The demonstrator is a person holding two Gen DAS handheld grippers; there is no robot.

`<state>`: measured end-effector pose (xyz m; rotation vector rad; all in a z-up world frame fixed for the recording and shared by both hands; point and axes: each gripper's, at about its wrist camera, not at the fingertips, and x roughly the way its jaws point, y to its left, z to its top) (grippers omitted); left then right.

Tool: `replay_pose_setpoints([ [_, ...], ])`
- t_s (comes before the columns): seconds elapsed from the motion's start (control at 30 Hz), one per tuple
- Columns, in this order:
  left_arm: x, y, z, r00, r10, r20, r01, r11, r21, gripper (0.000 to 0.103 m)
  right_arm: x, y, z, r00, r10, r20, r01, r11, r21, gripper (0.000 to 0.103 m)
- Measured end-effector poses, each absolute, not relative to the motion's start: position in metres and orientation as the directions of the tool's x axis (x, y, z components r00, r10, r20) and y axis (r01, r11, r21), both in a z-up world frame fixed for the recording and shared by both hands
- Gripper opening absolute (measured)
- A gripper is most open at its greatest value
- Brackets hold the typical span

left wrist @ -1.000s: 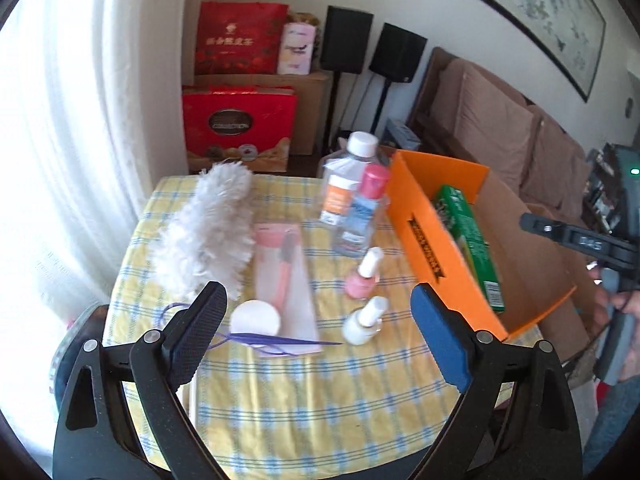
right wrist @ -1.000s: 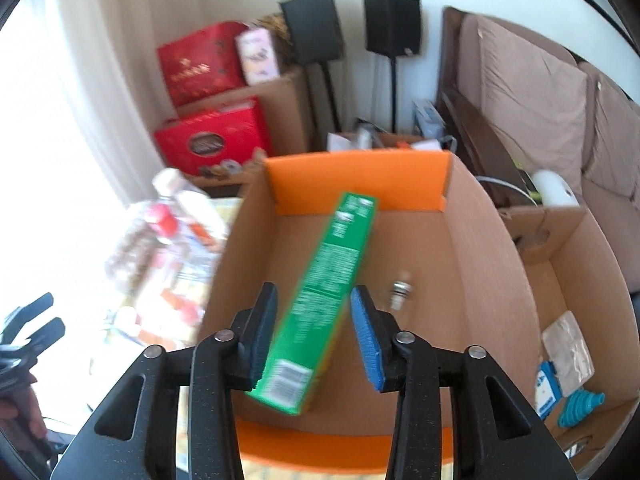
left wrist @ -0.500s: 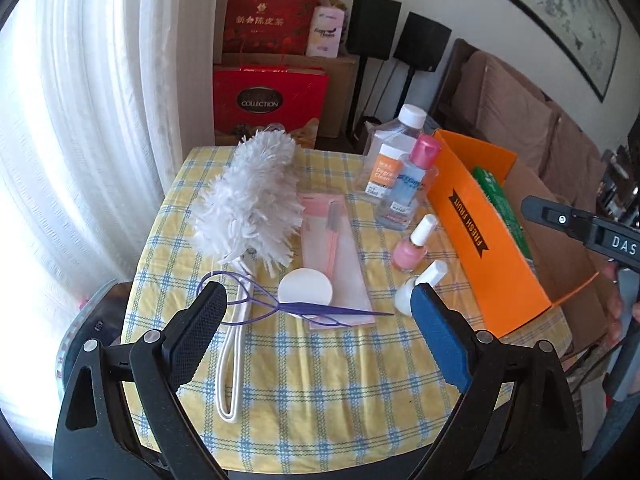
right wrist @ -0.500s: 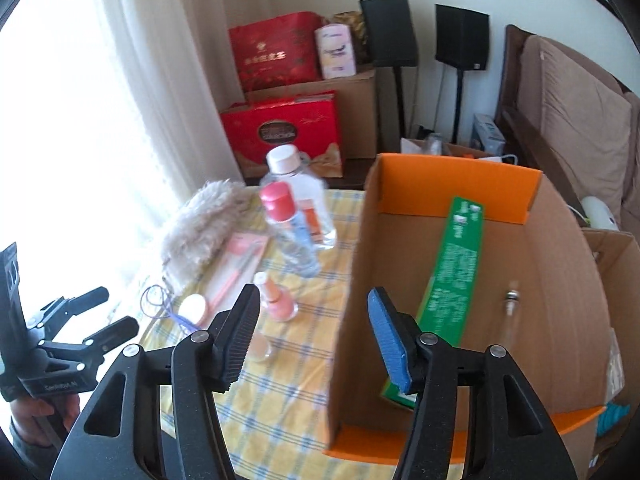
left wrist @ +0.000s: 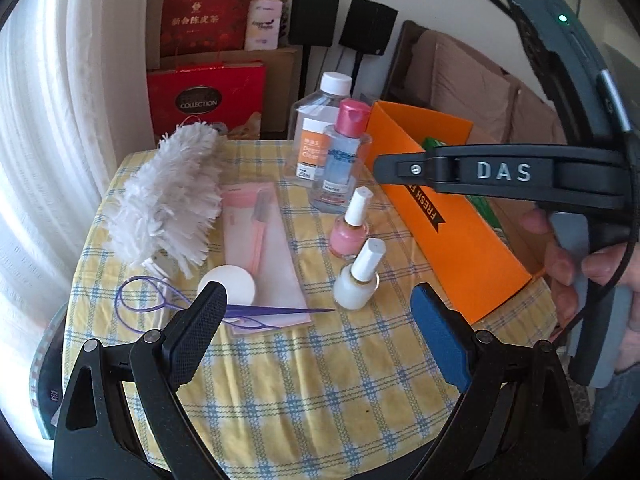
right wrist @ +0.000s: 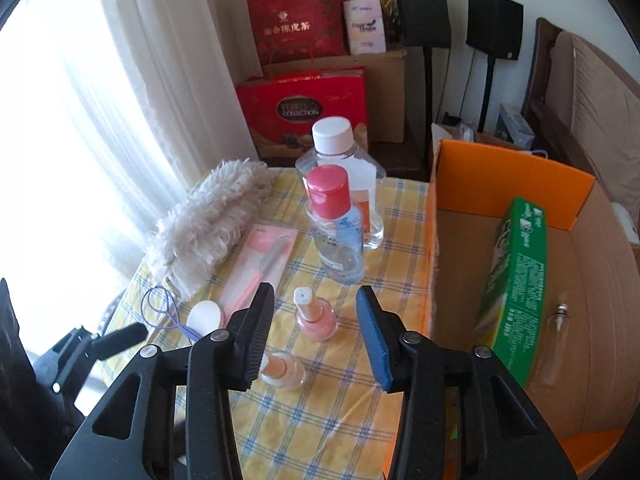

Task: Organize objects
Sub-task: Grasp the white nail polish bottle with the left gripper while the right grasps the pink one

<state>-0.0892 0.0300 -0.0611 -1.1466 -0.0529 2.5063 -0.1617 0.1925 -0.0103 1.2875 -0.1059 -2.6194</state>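
**Grippers poised over the toiletries, box waiting at three o'clock**

Bottles crowd the checked table (right wrist: 320, 412). The right gripper (right wrist: 316, 334) hangs above it with jaws closing and nothing between the pads; the pink polish (right wrist: 316, 318) stands framed in the gap beyond, probably the next pick. The white polish (right wrist: 282, 368) sits just beside it at seven o'clock, partly hidden by the left pad. The left gripper (left wrist: 320, 320) has jaws wide apart and empty, over the purple hair tool (left wrist: 224, 310) and round puff (left wrist: 228, 284). The duster (left wrist: 168, 200) lies at ten o'clock. The orange box (right wrist: 504, 176) stands open against the table edge, handy for drops; a green carton (right wrist: 516, 280) and a small vial (right wrist: 558, 340) lie inside.
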Motion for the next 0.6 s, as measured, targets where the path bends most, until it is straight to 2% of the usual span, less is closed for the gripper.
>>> replay_pose_setpoints([
  [0.13,-0.097,0.044,-0.065,-0.585,0.374,-0.720,-0.357,-0.916,-0.186,0.092,-0.173,0.190,-0.020,-0.564,-0.228,-0.794,0.172,-0.972,0.158,0.035],
  [0.2,-0.101,0.051,-0.068,-0.575,0.379,-0.725,-0.370,-0.911,-0.183,0.083,-0.176,0.188,-0.023,-0.552,-0.224,-0.803,0.181,-0.973,0.147,0.032],
  [0.33,-0.110,0.059,-0.073,-0.568,0.386,-0.727,-0.379,-0.907,-0.186,0.079,-0.181,0.182,-0.031,-0.528,-0.219,-0.821,0.202,-0.971,0.129,0.027],
  [0.6,-0.127,0.066,-0.088,-0.531,0.395,-0.750,-0.383,-0.901,-0.203,0.040,-0.191,0.175,-0.043,-0.487,-0.221,-0.845,0.220,-0.967,0.126,0.018],
])
